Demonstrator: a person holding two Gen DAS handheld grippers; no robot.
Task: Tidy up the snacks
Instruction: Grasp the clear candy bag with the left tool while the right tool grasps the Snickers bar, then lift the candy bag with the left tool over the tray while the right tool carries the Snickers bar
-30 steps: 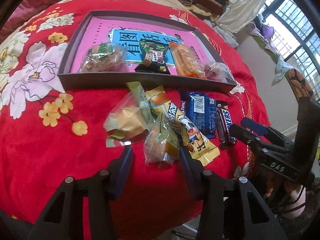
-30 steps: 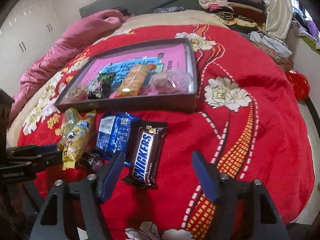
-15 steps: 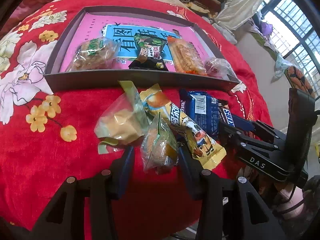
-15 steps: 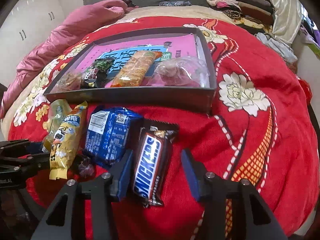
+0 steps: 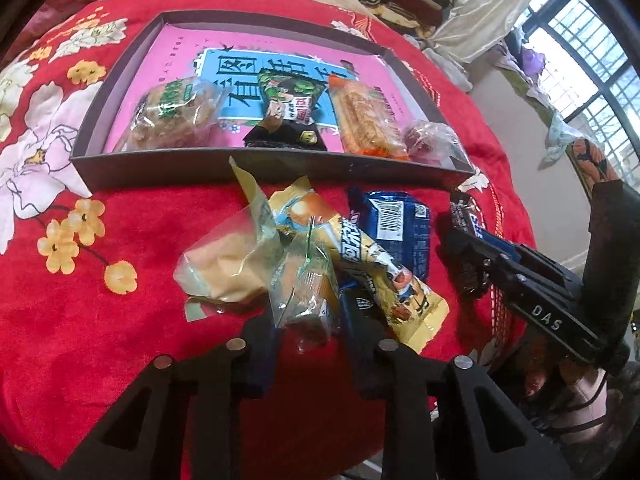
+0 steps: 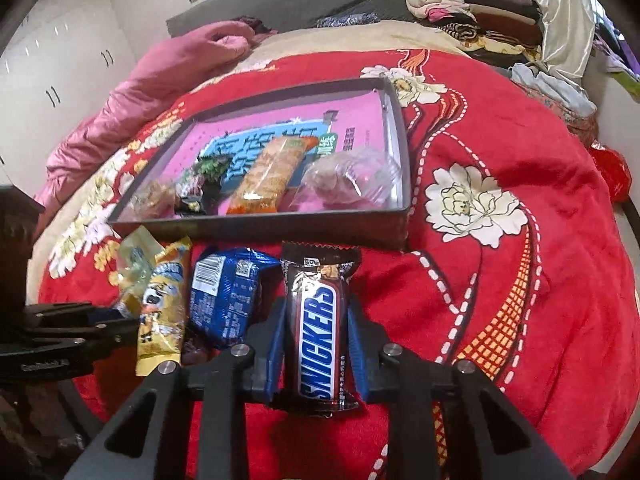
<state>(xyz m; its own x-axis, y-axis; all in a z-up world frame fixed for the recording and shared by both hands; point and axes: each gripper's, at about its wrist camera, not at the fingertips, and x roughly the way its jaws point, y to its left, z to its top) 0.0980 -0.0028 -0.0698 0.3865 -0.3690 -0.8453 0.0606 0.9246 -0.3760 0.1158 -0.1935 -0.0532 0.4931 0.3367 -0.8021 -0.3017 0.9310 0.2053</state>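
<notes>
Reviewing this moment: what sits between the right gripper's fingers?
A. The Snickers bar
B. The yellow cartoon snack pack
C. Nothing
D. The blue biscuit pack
A: in the right wrist view the right gripper has its blue pads pressed against both sides of the Snickers bar, having just been closing on it; the blue biscuit pack and the yellow cartoon snack pack lie beside it on the red blanket.

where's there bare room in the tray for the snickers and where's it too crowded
The tray is bare across its far half, the pink liner behind the snacks up to the far wall. Its near wall is crowded: pastry bag, green packet, orange bar and clear-wrapped cake side by side. The right gripper, jaws just closed, clamps the Snickers.
</notes>
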